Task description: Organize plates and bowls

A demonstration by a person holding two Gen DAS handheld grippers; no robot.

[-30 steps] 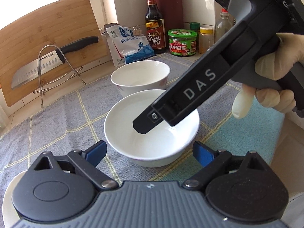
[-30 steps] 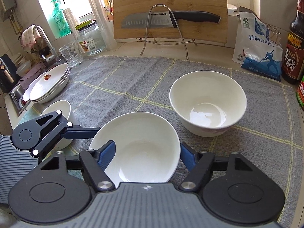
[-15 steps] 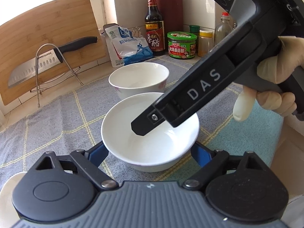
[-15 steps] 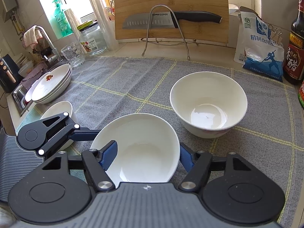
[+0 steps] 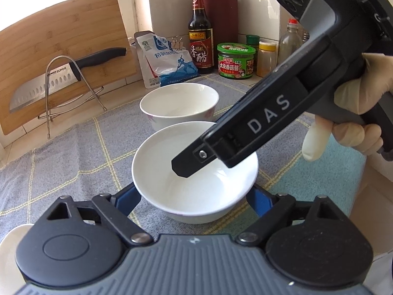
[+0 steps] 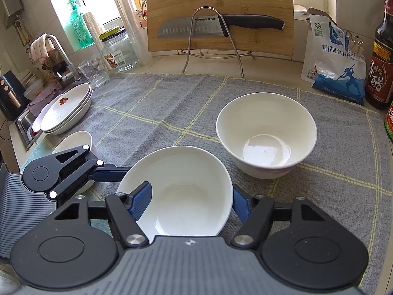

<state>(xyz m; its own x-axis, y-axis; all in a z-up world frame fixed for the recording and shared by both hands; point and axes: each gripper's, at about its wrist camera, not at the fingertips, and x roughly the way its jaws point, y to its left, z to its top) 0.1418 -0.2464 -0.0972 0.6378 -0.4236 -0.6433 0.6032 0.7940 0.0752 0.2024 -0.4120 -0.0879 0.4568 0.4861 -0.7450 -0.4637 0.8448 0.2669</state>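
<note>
A white near bowl (image 5: 194,172) (image 6: 181,191) sits on the grey checked cloth (image 6: 152,113). My left gripper (image 5: 194,196) is open, its blue fingers (image 5: 127,196) on either side of the bowl's base. My right gripper (image 6: 191,201) is open, with one blue finger (image 6: 141,202) inside the bowl and the other outside its right wall. A second, deeper white bowl (image 6: 266,135) (image 5: 179,105) stands just behind. A stack of white plates (image 6: 66,108) sits at the far left, with a small white bowl (image 6: 73,142) in front of it.
A cutting board with a knife on a wire rack (image 6: 221,24) stands at the back. A salt bag (image 6: 334,59), a vinegar bottle (image 6: 379,56) and jars (image 5: 235,60) line the right. A glass jar (image 6: 119,49), a tumbler (image 6: 94,71) and the sink tap (image 6: 59,49) are at the left.
My left gripper has moved in until its fingers flank the near bowl's base. My right gripper's left finger has gone inside the bowl's rim. The bowls have not moved.
</note>
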